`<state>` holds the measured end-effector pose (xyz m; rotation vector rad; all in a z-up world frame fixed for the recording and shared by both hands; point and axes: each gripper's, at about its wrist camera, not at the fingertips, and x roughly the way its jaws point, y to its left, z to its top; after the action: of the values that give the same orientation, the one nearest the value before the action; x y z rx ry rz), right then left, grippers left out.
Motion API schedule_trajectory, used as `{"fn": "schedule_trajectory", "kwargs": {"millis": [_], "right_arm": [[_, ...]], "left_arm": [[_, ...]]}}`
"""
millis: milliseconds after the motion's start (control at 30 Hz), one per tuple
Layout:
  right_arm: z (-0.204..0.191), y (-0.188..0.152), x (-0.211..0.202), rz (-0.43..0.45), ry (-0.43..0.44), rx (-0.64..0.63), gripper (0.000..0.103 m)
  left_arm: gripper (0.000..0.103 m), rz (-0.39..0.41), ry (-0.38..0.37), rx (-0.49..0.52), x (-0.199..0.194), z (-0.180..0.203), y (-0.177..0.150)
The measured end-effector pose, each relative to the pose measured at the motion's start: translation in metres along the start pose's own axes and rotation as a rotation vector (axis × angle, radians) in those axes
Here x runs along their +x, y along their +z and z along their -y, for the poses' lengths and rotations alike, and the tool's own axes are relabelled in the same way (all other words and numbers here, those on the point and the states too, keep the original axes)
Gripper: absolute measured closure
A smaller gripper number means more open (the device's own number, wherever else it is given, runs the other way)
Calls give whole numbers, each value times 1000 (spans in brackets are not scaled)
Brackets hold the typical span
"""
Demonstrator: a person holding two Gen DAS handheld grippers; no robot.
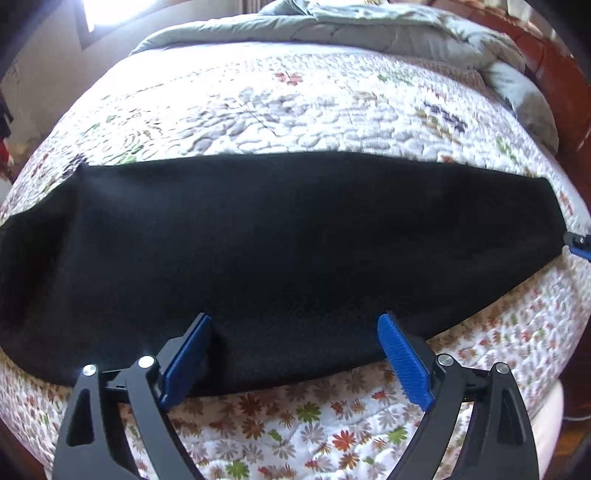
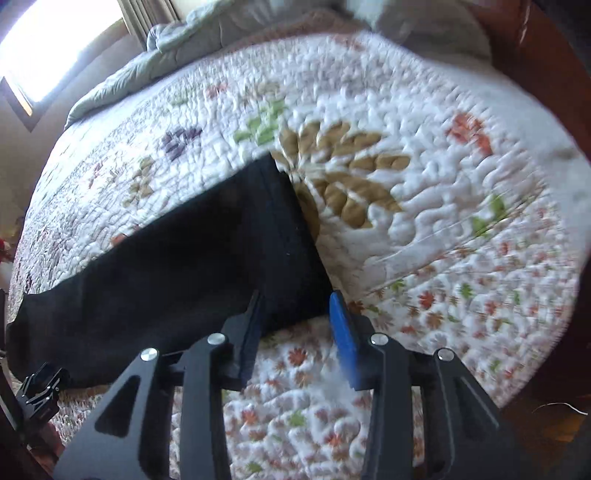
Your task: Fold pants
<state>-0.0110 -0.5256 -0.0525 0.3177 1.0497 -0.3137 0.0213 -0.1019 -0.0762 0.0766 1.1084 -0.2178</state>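
Left wrist view looks across a bed under a white quilt (image 1: 295,110) printed with leaves and flowers; a grey-green comforter (image 1: 369,33) is bunched at the far end, a bright window (image 1: 99,14) sits far left, and a reddish headboard (image 1: 554,74) curves along the right. Black pants (image 1: 277,240) lie flat across the quilt's near part, their left end cut off by the frame. Left gripper (image 1: 295,332) is spread wide, holding nothing, its tips over the pants' near edge. Right gripper (image 2: 295,306) stands open and empty at the pants' right end. Motion blur smears the right wrist view.
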Motion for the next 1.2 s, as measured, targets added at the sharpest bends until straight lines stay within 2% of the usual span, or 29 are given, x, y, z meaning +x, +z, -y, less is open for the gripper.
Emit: {"fn": "schedule_trajectory", "kwargs": {"millis": [100, 200, 300, 333, 500, 533, 667, 767, 833, 900, 1000, 1100, 1167, 1200], "right_arm": [[-31, -4, -5, 13, 95, -59, 66], [-54, -6, 19, -52, 138, -87, 67], [-58, -8, 58, -138, 118, -58, 67], [-57, -9, 61, -135, 119, -50, 67], [-79, -5, 43, -141, 49, -74, 64], [-91, -11, 35, -131, 78, -105, 62], [-151, -32, 22, -154, 223, -196, 59], [-201, -50, 27, -201, 301, -276, 59], [-235, -59, 36, -229, 308, -340, 59], [-261, -68, 45, -257, 319, -377, 59], [-281, -78, 55, -287, 307, -406, 60], [-285, -84, 68, -296, 274, -418, 58], [-287, -89, 66, -295, 274, -421, 56], [-287, -88, 67, -298, 275, -421, 56]], "left_arm": [[12, 13, 2, 10, -1, 5, -3], [12, -29, 10, 28, 11, 10, -4], [8, -30, 9, 30, 17, 9, -5], [8, -36, 3, 31, 18, 8, -4], [12, -44, -23, -30, -1, -10, -5], [12, -41, -28, -46, -8, -17, -7], [12, -41, -18, -155, -38, -73, -22], [19, -114, -52, -316, -44, -133, -35], [22, -158, -89, -427, -43, -171, -43], [22, -178, -95, -501, -42, -198, -47], [23, -183, -122, -599, -40, -234, -54], [40, -196, -171, -695, -32, -263, -58], [60, -201, -191, -754, -29, -276, -62], [63, -202, -198, -777, -28, -280, -64]]}}
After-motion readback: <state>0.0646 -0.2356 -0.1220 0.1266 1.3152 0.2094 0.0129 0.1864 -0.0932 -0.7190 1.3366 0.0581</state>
